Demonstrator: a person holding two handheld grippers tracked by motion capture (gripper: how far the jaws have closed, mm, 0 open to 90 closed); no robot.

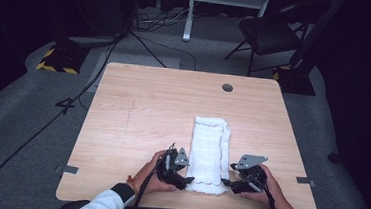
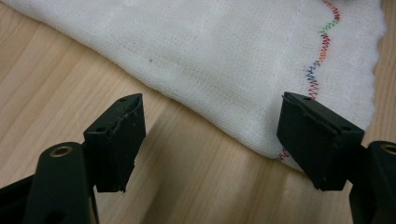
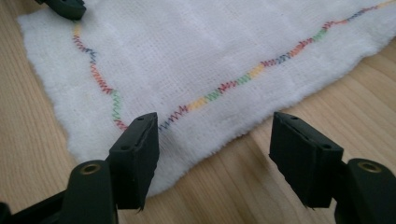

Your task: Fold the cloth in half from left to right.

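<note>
**Both grippers released at the near end of a folded cloth**

A white cloth [image 1: 210, 154], folded into a long strip, lies flat on the wooden surface [image 1: 138, 111], running from about the middle of the surface toward the person's edge. A zigzag seam of coloured thread [image 3: 219, 91] runs along its border.

The left gripper [image 1: 184, 177] sits just beside the near left corner of the cloth, held in the person's left hand [image 1: 150, 174]. In the left gripper view its jaws stand wide apart and grasp nothing; the cloth edge lies ahead of them, and the jaw on the right of that view overlaps the corner, though I cannot tell whether it touches.

The right gripper [image 1: 228, 180], in the right hand [image 1: 267, 188], is just beside the near right corner. Its jaws are also released, with bare wood and the cloth's fuzzy edge between them; nothing is pinched. The two grippers face each other across the cloth's near end.
</note>
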